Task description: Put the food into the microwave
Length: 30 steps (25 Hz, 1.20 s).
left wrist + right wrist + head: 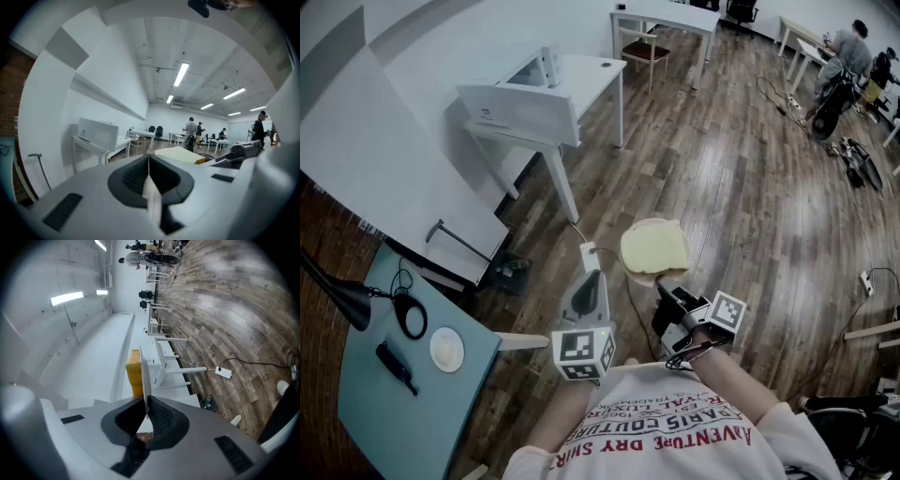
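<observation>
A slice of pale bread [656,247] lies on a round plate [643,275] that my right gripper [667,287] holds by its near rim, well above the wooden floor. In the right gripper view the plate [144,376] stands edge-on between the shut jaws, with the yellow bread [133,373] to its left. My left gripper [589,283] is shut and holds nothing, and its jaws meet in the left gripper view [149,180]. It floats just left of the plate. The white microwave [521,105] sits on a white table [591,73] far ahead on the left, also in the left gripper view [97,133].
A power strip [589,255] and its cable lie on the floor below the grippers. At the lower left a teal table [366,412] carries a black lamp, a small plate [447,349] and black items. A chair [645,49], more white tables and people stand farther off.
</observation>
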Each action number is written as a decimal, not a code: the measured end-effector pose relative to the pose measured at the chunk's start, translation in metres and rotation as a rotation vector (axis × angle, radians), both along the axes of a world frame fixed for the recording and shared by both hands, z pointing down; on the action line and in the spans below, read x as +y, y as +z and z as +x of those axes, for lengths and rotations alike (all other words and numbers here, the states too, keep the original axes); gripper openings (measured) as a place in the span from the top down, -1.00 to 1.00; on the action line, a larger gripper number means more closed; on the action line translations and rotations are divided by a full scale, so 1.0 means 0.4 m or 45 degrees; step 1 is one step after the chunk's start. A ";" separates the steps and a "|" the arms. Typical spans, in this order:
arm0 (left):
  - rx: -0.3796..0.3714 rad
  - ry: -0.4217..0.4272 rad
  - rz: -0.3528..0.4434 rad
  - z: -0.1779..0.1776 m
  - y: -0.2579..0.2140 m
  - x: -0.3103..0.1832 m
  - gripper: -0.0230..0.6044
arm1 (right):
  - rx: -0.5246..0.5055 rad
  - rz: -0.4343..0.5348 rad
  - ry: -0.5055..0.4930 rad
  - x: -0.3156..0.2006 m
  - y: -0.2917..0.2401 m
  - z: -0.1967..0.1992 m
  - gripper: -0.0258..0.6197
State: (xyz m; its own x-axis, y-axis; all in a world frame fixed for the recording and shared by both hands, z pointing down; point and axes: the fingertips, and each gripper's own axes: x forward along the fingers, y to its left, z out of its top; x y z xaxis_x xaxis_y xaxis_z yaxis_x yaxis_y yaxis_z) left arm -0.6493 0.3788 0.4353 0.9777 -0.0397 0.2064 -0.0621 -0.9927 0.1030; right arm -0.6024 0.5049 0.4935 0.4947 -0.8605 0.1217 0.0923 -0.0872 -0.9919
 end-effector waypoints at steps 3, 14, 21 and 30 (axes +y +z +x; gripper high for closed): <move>0.000 0.002 -0.004 0.007 0.006 0.001 0.90 | -0.010 0.000 0.000 -0.001 0.006 0.003 0.85; 0.002 0.006 -0.025 0.066 0.003 -0.038 0.90 | 0.027 -0.007 -0.026 -0.036 -0.026 0.067 0.85; -0.012 0.004 -0.040 0.129 0.016 -0.041 0.90 | 0.042 0.007 -0.049 -0.045 -0.035 0.138 0.85; -0.033 -0.079 -0.005 0.323 0.042 -0.008 0.90 | 0.001 0.038 -0.157 -0.037 0.001 0.344 0.85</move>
